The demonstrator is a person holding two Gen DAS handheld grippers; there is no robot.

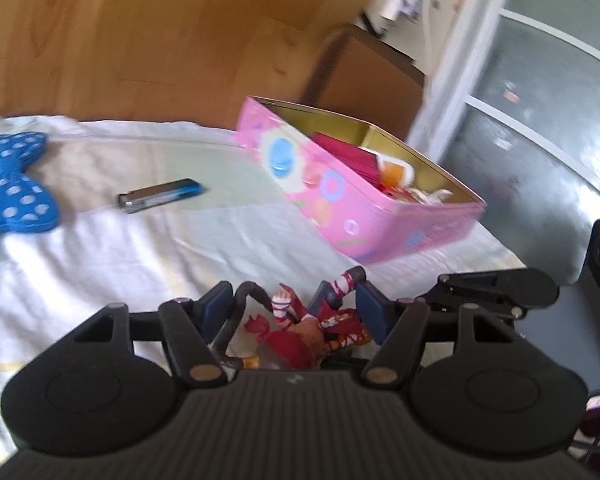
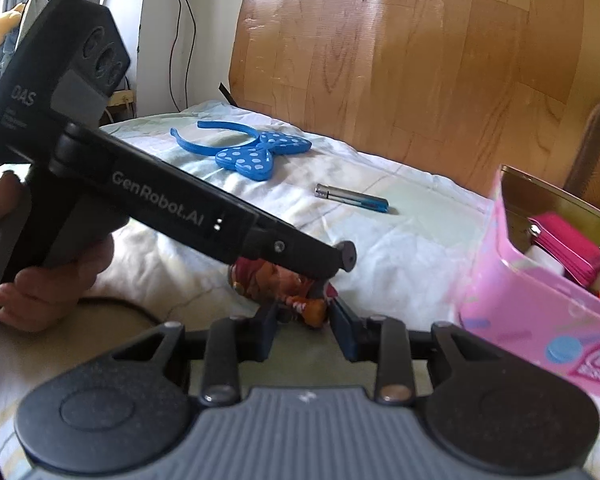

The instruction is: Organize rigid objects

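Both the left gripper and right gripper have fingers clamped on the red figurine on the bed.

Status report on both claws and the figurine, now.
Left claw shut on the red figurine. Right claw pinching its orange end. Pink tin open just ahead, path clear.

headband left of lighter, tin right, all on bed.
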